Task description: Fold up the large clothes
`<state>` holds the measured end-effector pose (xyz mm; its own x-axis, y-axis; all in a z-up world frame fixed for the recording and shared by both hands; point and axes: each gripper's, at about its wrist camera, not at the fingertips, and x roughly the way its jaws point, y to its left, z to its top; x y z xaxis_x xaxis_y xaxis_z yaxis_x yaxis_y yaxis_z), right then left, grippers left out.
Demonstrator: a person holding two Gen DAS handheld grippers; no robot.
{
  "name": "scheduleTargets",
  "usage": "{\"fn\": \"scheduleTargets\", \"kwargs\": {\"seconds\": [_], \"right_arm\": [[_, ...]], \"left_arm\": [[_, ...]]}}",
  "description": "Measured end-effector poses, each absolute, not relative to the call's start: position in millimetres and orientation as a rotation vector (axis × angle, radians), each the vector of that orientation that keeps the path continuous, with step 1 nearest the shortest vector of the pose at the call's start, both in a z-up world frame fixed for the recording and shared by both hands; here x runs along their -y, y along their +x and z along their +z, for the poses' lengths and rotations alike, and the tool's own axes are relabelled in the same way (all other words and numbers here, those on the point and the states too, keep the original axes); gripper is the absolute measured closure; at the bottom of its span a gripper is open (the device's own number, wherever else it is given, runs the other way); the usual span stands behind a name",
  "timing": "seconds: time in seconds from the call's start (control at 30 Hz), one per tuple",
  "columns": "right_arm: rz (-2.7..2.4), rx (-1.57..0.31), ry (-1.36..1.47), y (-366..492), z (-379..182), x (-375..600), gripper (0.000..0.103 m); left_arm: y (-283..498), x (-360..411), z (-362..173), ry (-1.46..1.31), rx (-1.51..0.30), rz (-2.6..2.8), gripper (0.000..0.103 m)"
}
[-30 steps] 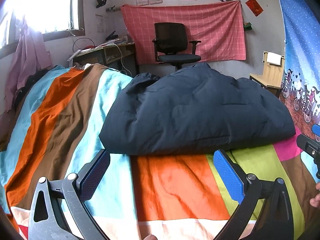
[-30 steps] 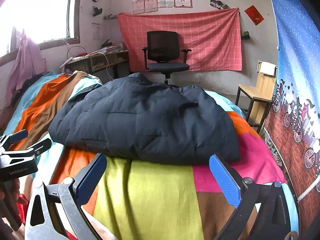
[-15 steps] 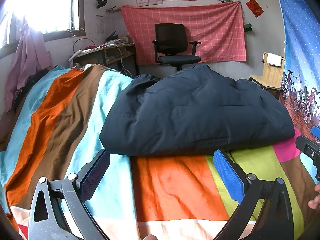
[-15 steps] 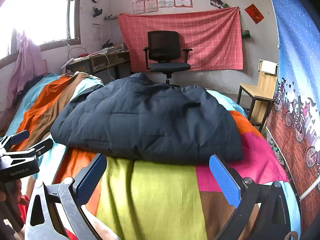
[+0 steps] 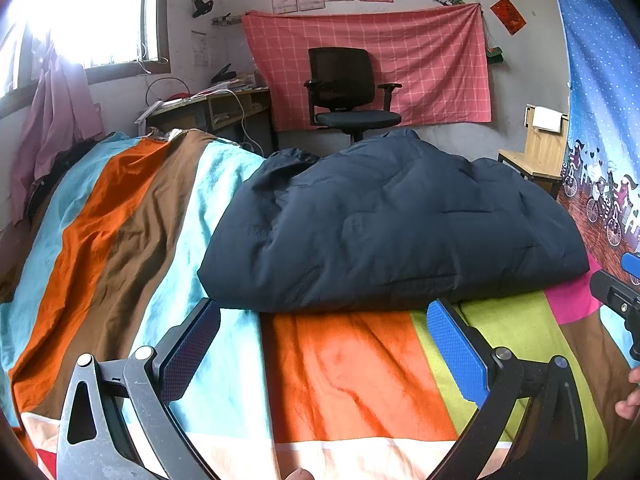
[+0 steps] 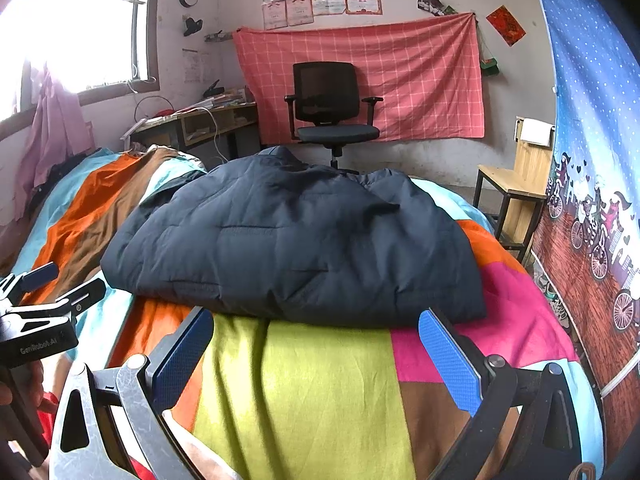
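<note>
Both grippers poised before the folded coat

Left wrist view: the left gripper (image 5: 322, 344) hovers with jaws wide and empty; the puffy navy quilted jacket (image 5: 392, 224) lies just beyond them on the bright striped patchwork bedspread (image 5: 348, 376). Right wrist view: the right gripper (image 6: 316, 348) is likewise spread, with the jacket's near hem just ahead. A clean fold likely calls for gripping both near corners evenly.
</note>
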<state>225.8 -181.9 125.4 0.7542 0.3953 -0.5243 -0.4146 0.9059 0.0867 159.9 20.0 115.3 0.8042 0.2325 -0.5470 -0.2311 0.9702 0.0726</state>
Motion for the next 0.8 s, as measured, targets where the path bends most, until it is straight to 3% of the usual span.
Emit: {"fn": "scheduleTargets", "kwargs": {"seconds": [0.8], "right_arm": [[0.446,-0.567,-0.033,226.0,124.7,181.8,0.000]], "left_arm": [[159.6,-18.6,115.4,-0.021,-0.594,0.249,0.002]]}}
